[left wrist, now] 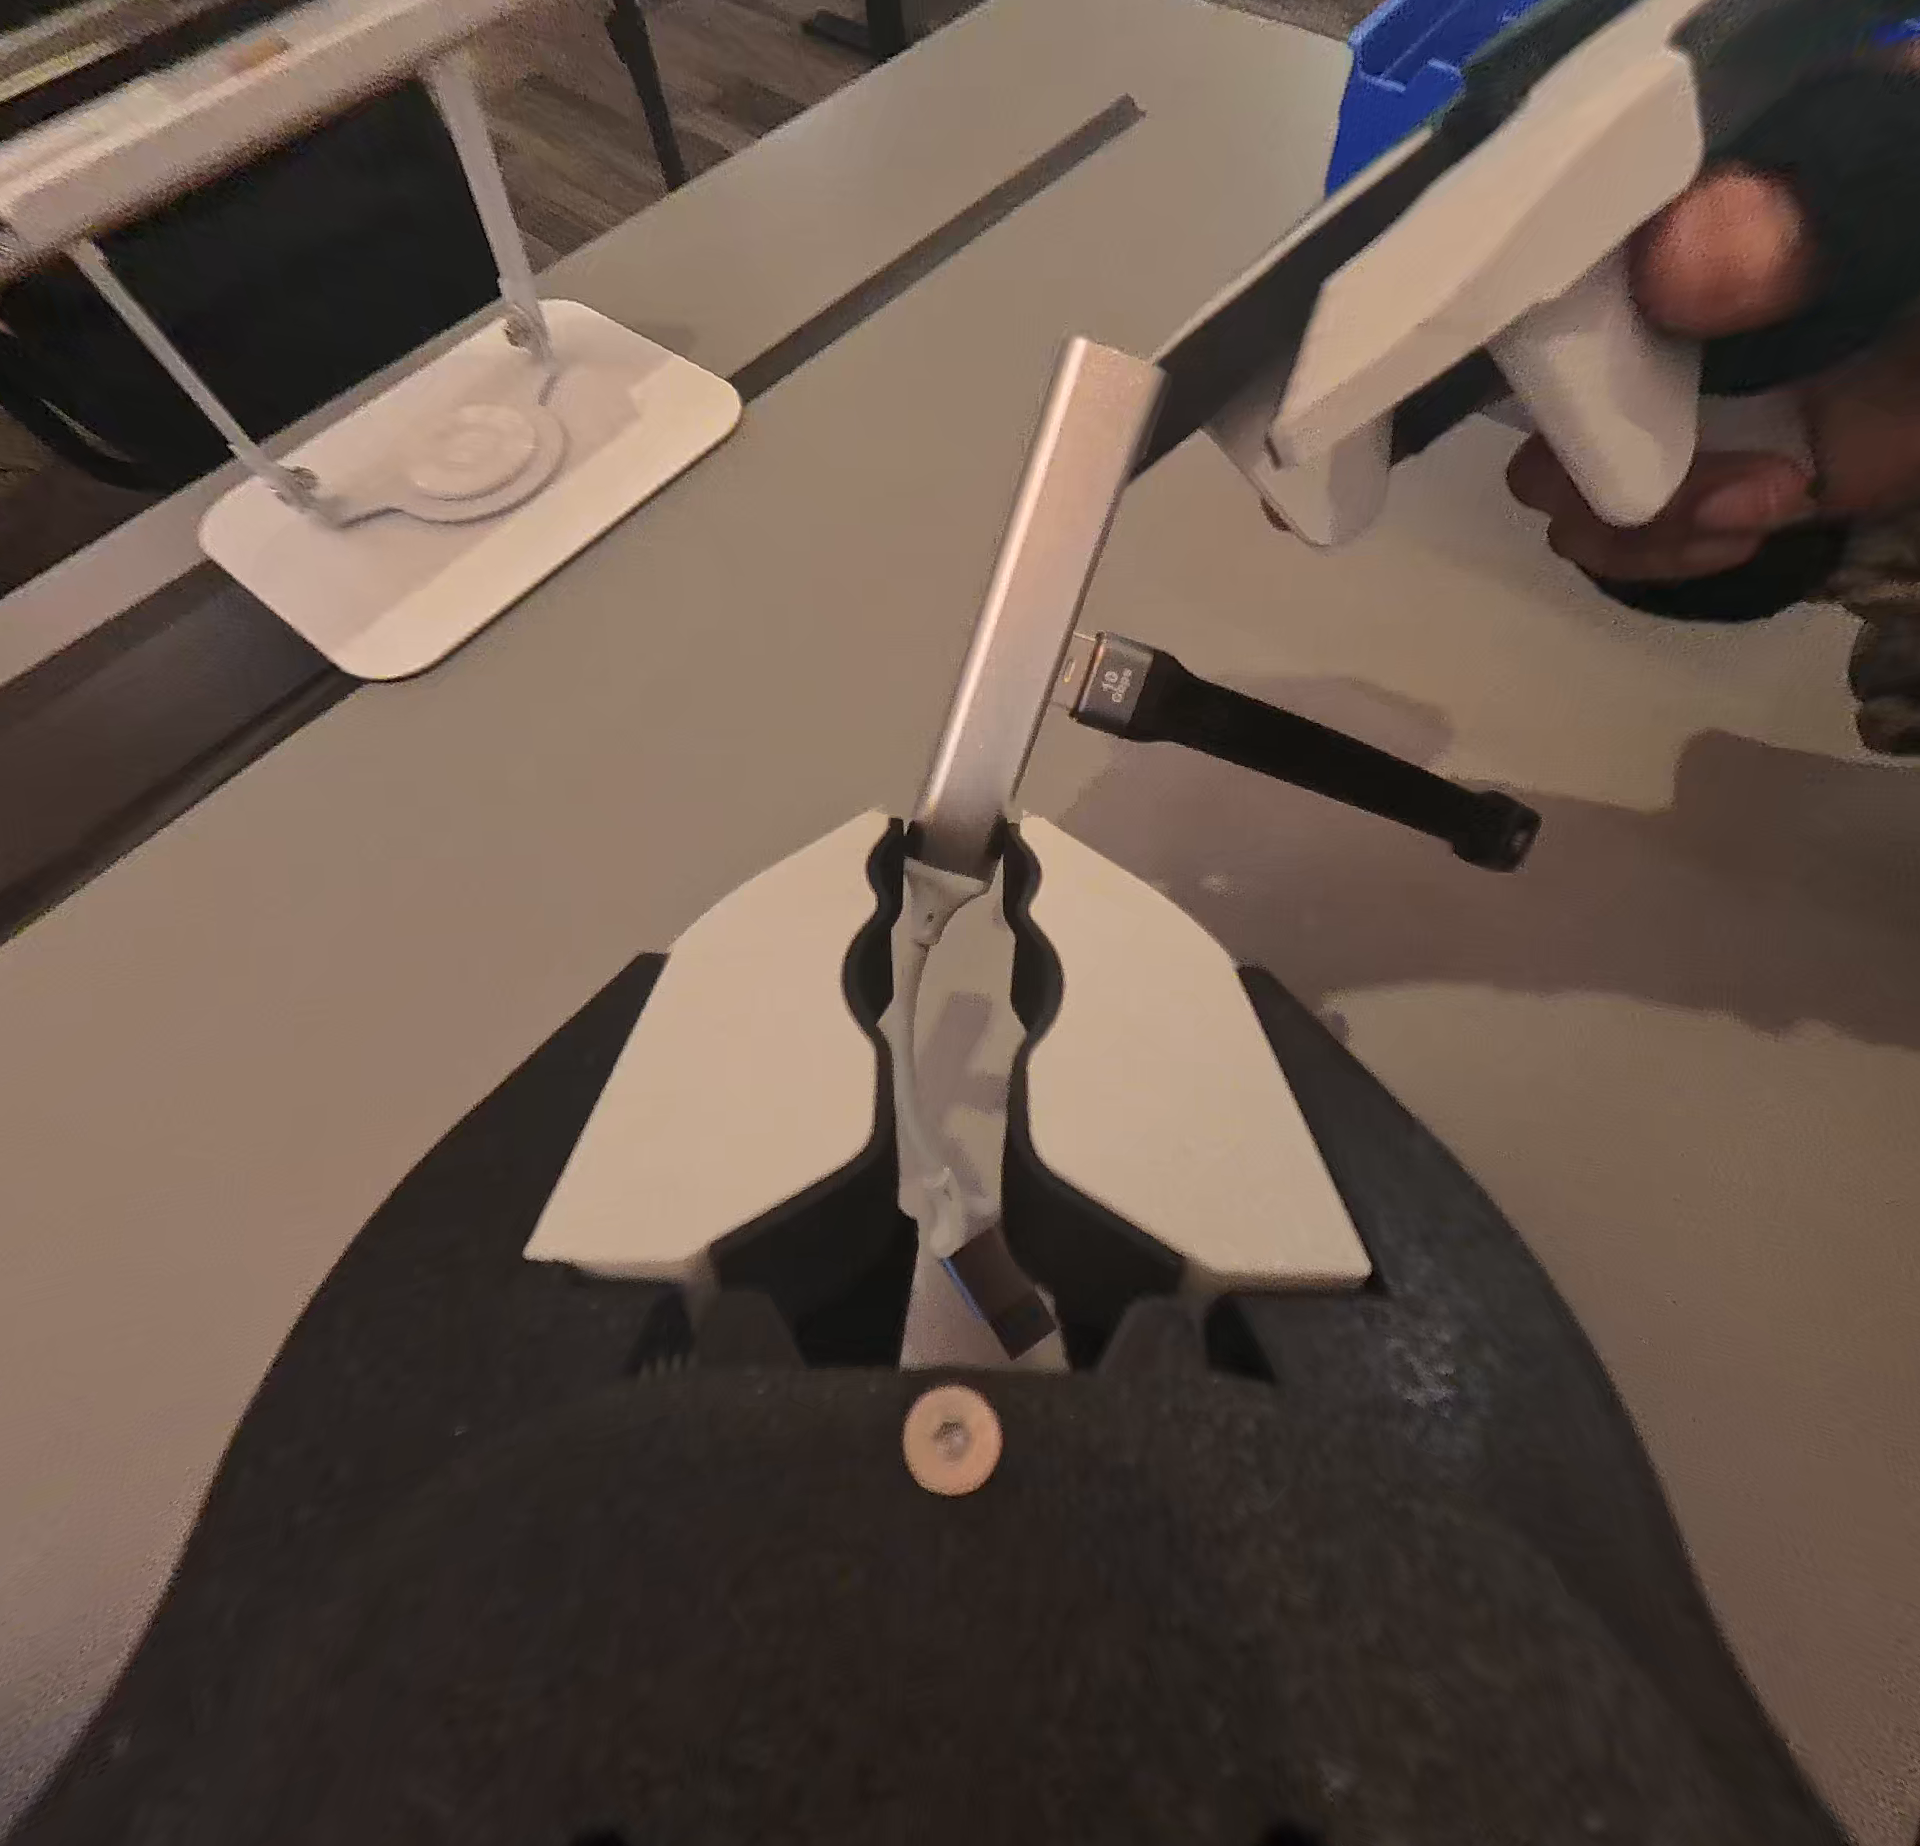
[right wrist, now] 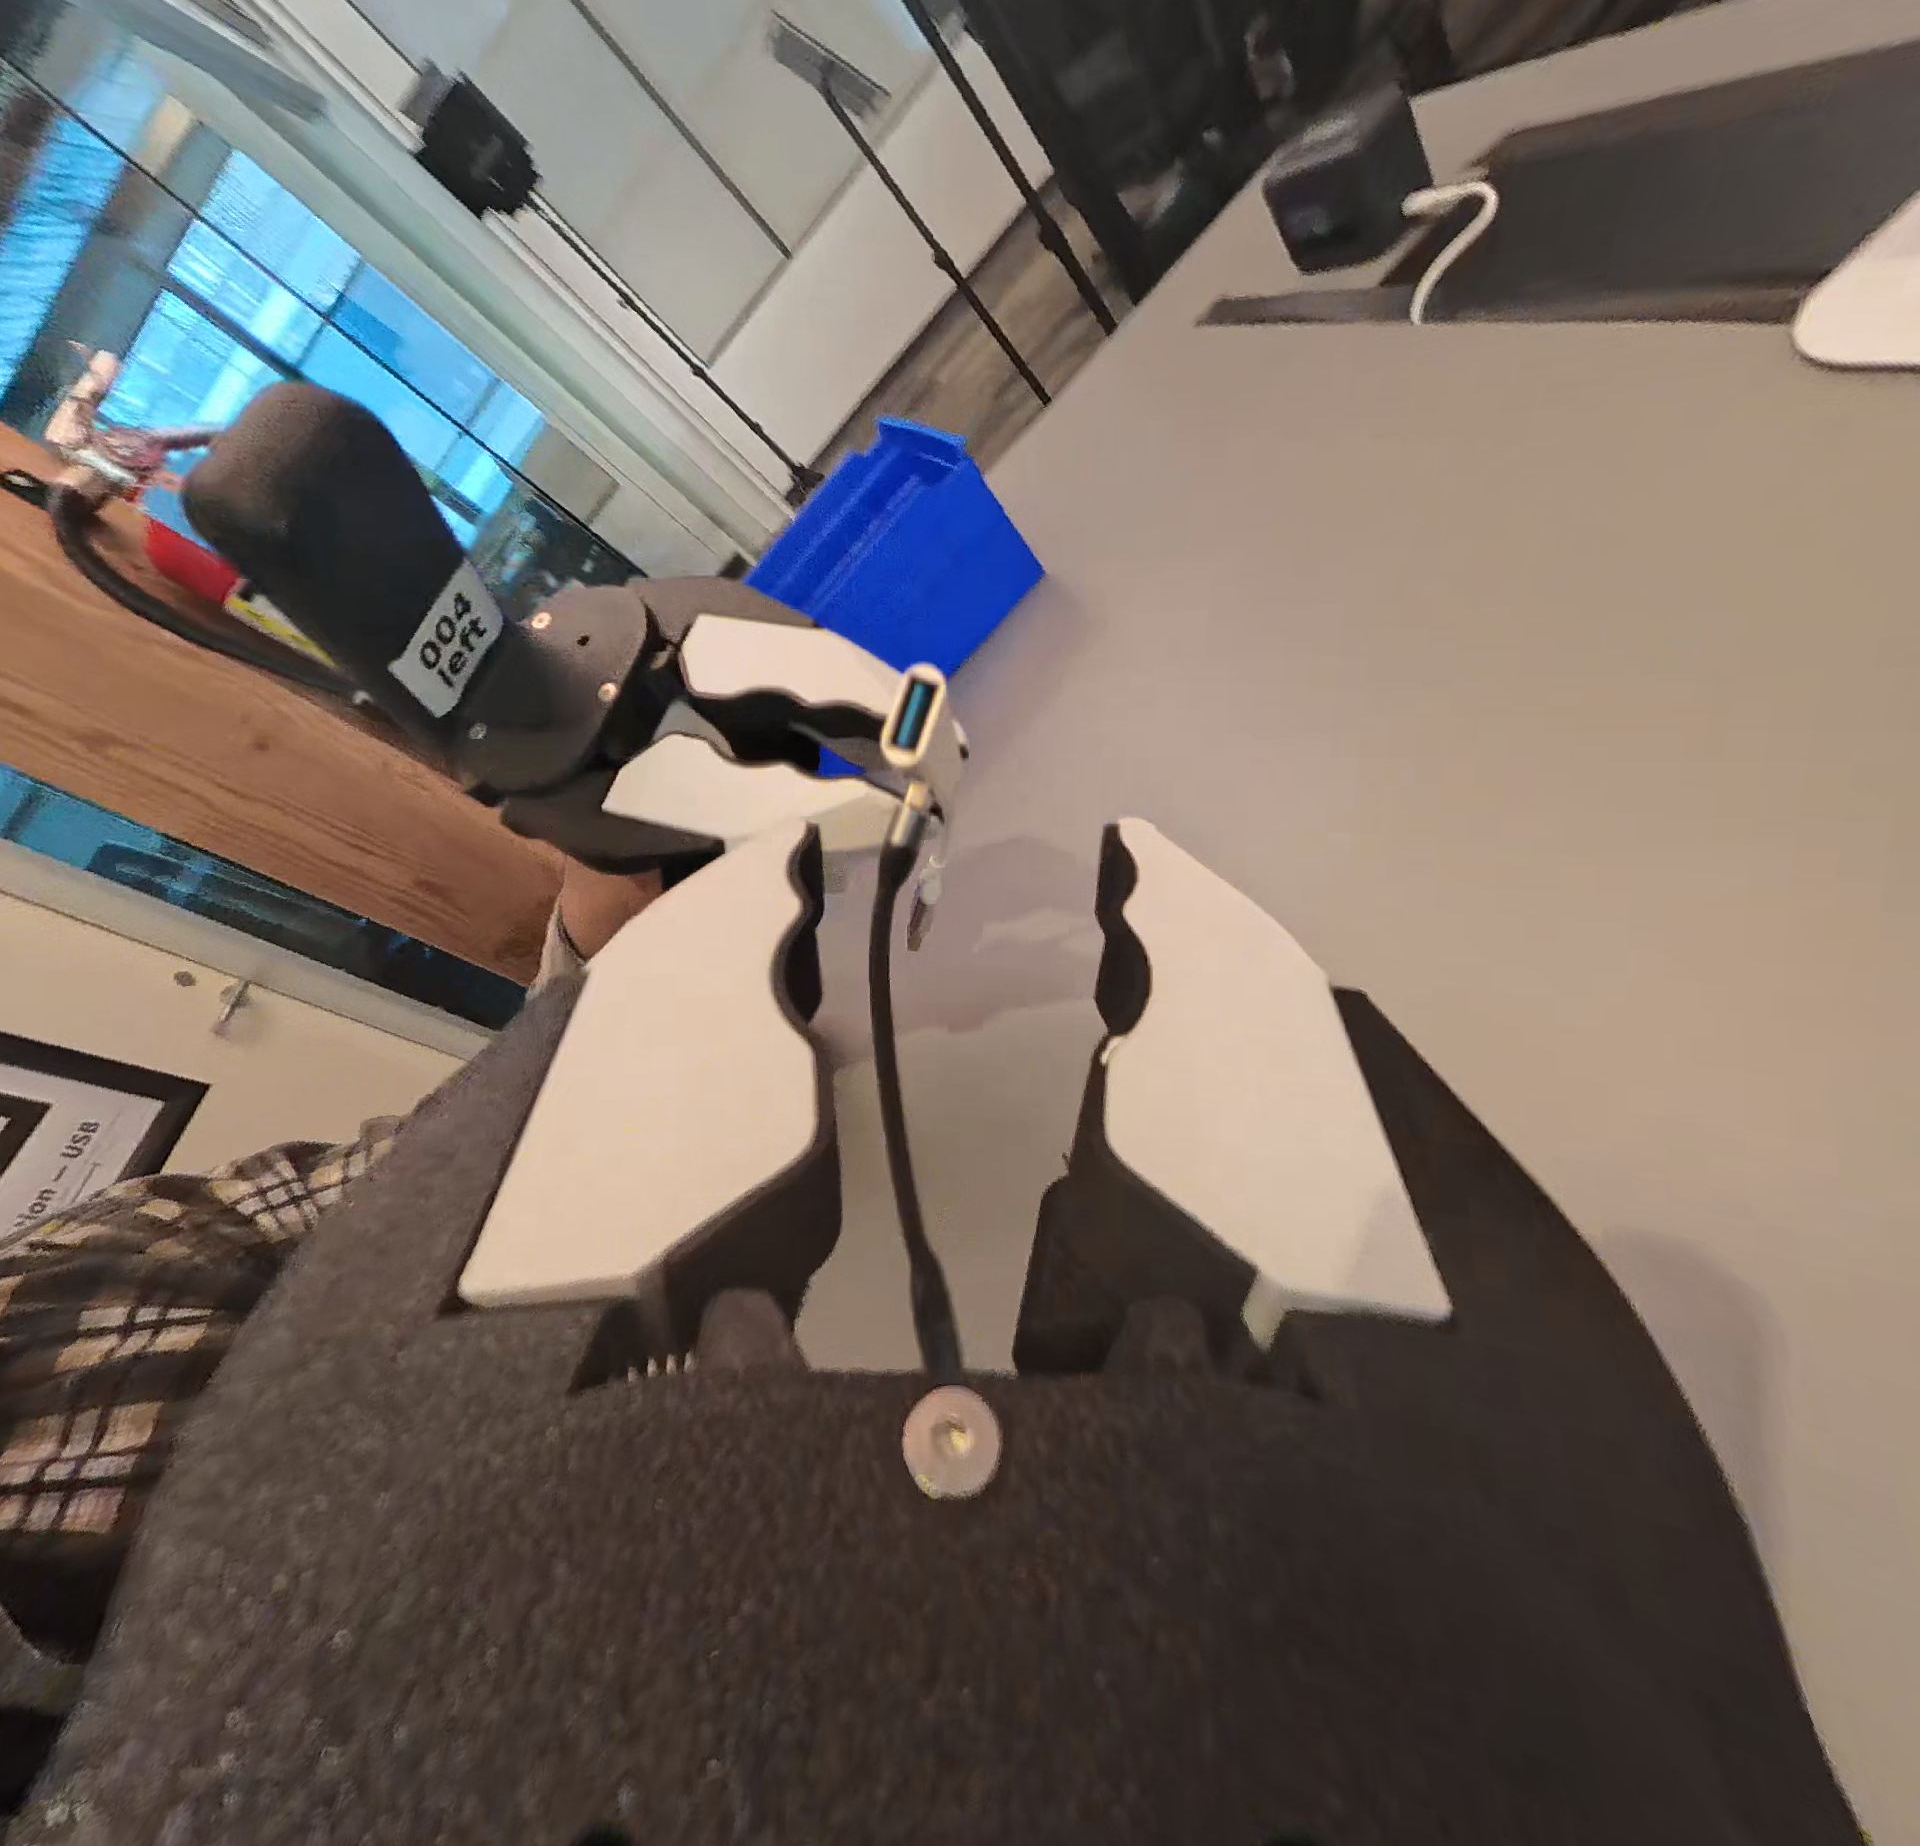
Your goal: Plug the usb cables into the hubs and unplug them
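Note:
My left gripper [left wrist: 956, 840] is shut on the cable end of a silver USB hub [left wrist: 1039, 591], which sticks up and forward above the grey table [left wrist: 520, 913]. The hub's white lead [left wrist: 940, 1100] runs back between the jaws. A short black USB cable [left wrist: 1299, 747] is plugged into the hub's right side and hangs free to the right. My right gripper [right wrist: 961, 840] is open, and the black cable [right wrist: 888, 1048] passes between its fingers untouched. The left gripper [right wrist: 873, 742] holding the hub [right wrist: 920, 721] shows just ahead of it.
A white stand base [left wrist: 468, 508] sits at the far left by a dark slot in the table [left wrist: 935, 238]. A blue bin [right wrist: 904, 549] stands at the table's far edge. A black box with a white cord [right wrist: 1340, 186] sits further off. A gloved hand [left wrist: 1766, 269] holds the right gripper. One gripper's finger ends stand about 7 cm off the other's. The white stand base [left wrist: 468, 508] is about 35 cm from both grippers' fingertips.

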Demonstrator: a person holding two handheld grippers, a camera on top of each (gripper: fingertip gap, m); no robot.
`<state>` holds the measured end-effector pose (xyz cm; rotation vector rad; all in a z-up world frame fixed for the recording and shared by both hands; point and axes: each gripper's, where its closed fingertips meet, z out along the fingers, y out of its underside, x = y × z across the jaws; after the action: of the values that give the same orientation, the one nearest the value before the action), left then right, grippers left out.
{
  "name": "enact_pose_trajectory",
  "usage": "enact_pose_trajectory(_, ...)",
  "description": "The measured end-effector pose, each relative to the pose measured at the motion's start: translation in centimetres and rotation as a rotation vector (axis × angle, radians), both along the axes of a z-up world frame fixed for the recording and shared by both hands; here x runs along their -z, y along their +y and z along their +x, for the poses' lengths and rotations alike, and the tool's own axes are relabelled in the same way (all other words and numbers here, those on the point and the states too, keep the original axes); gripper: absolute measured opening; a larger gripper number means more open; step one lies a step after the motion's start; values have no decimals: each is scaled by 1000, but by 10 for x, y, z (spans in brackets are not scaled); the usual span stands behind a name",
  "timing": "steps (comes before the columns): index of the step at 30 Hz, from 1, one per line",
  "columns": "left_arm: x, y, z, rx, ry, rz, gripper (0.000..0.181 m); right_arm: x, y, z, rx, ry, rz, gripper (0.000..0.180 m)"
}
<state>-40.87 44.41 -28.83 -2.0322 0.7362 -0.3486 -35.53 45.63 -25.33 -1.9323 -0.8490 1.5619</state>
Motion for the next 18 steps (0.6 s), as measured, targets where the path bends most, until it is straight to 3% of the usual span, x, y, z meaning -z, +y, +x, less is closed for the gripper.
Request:
enact_pose_trajectory(6, 22, 2, 14, 30, -28, -43, 17, 20, 10, -8, -24, -57, -57, 41)
enact_pose_trajectory(9, 28, 0, 15, 42, -32, -57, 17, 26, 8, -14, -71, -45, -77, 11)
enact_pose_trajectory(14, 24, -13, 16, 177, -124, -73, 14, 28, 1, -14, -199, -62, -25, 7)
enact_pose_trajectory(16, 18, -17, 15, 233, -244, -124, 37, 30, -3, -10, -273, -109, 20, 7)
enact_pose_trajectory(18, 15, -23, 17, 299, -374, -221, 50, 30, -9, -8, -364, -151, 74, 7)
